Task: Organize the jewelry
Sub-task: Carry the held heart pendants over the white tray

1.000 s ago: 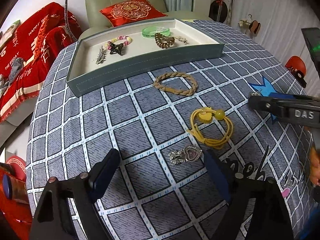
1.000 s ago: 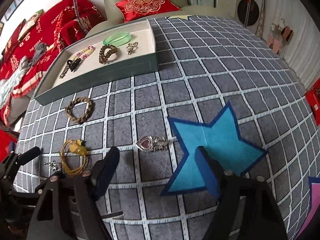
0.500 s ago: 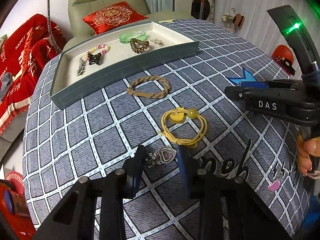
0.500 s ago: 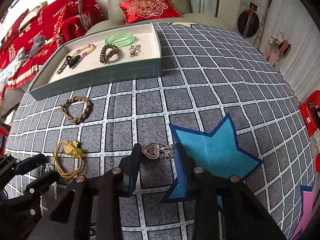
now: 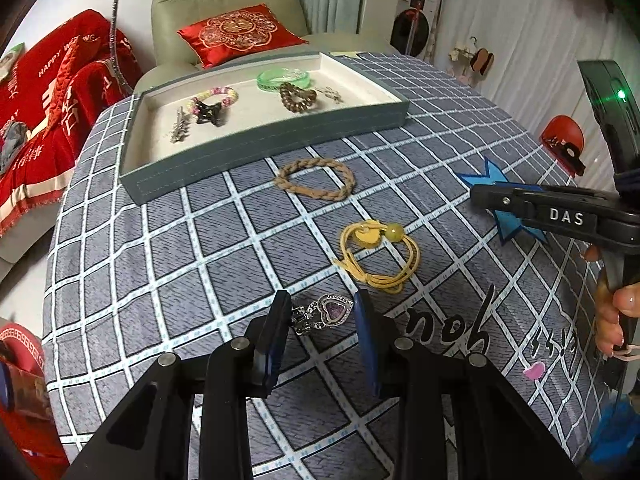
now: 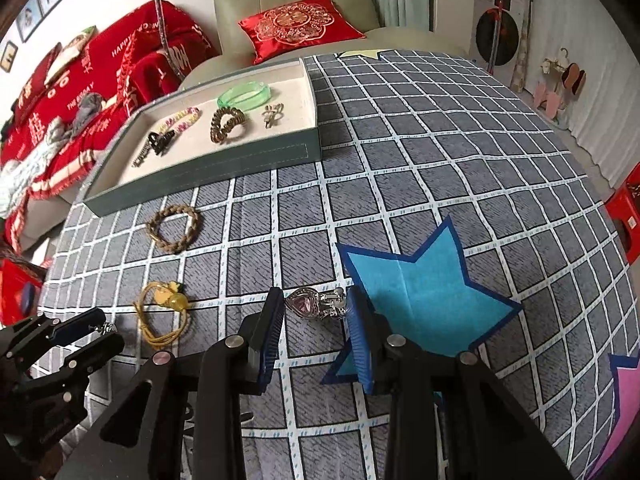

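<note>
1. Narrowed from wide-spread a second ago: left tool (image 5: pixel 322 309) now pinching the silver purple-heart clip (image 5: pixel 334 312) on the grey checked desk (image 5: pixel 200 260); right tool (image 6: pixel 314 308) likewise pinching the silver pink-heart clip (image 6: pixel 304 303).
2. Both grasps judged made; carry to the grey cream-lined tray (image 5: pixel 260 152), at 12 o'clock, likely next.
3. Counted: two heart clips, one braided tan bracelet (image 5: pixel 316 162) and one yellow cord hair tie (image 5: pixel 366 236) loose; six pieces in tray.

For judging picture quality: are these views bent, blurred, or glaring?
Left wrist view: tablecloth grid bows strongly, corners dark, heart pendant sharp. Right wrist view: same bowing, tray sharp, no strong glare.
</note>
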`<action>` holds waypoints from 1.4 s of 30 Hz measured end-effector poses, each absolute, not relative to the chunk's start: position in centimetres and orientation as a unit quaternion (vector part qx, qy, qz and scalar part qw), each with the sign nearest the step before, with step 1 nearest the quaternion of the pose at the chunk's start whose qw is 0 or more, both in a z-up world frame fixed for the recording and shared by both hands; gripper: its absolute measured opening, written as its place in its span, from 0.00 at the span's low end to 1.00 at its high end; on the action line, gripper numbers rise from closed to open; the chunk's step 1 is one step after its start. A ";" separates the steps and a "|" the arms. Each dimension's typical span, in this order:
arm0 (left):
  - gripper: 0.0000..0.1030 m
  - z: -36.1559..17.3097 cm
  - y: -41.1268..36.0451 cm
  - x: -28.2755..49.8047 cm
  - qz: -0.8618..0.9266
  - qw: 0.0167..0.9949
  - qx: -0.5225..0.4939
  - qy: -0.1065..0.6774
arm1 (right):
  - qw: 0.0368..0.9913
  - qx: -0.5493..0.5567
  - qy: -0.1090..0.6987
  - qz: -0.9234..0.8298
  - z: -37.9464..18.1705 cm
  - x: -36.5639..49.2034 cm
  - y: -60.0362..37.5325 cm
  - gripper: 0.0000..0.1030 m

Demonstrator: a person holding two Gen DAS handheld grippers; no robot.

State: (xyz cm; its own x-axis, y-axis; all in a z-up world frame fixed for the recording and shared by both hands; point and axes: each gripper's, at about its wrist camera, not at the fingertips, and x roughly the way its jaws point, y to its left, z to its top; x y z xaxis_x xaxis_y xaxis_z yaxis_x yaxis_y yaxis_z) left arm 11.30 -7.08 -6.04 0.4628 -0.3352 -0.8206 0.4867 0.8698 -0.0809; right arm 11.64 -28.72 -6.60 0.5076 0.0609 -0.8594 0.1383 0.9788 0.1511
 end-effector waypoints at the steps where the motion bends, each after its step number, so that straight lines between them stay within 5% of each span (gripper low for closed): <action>1: 0.47 -5.9 -6.9 11.3 -0.241 0.852 0.081 0.457 | 0.863 0.104 0.494 -0.020 -6.4 11.5 -28.8 0.34; 24: 0.47 -0.9 -3.7 13.5 -0.232 0.883 0.033 0.407 | 0.875 0.135 0.464 0.024 -1.3 13.0 -28.0 0.34; 42: 0.47 2.9 -1.6 24.3 -0.183 0.905 -0.008 0.385 | 0.887 0.128 0.439 0.060 2.6 23.5 -26.5 0.34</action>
State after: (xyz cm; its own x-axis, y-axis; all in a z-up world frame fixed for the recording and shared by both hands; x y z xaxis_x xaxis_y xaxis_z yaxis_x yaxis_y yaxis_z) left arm 24.33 -1.59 2.89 0.6368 -0.3363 -0.6938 0.3242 0.9332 -0.1548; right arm 23.52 -26.52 2.55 0.6078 0.2192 -0.7632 0.0057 0.9599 0.2802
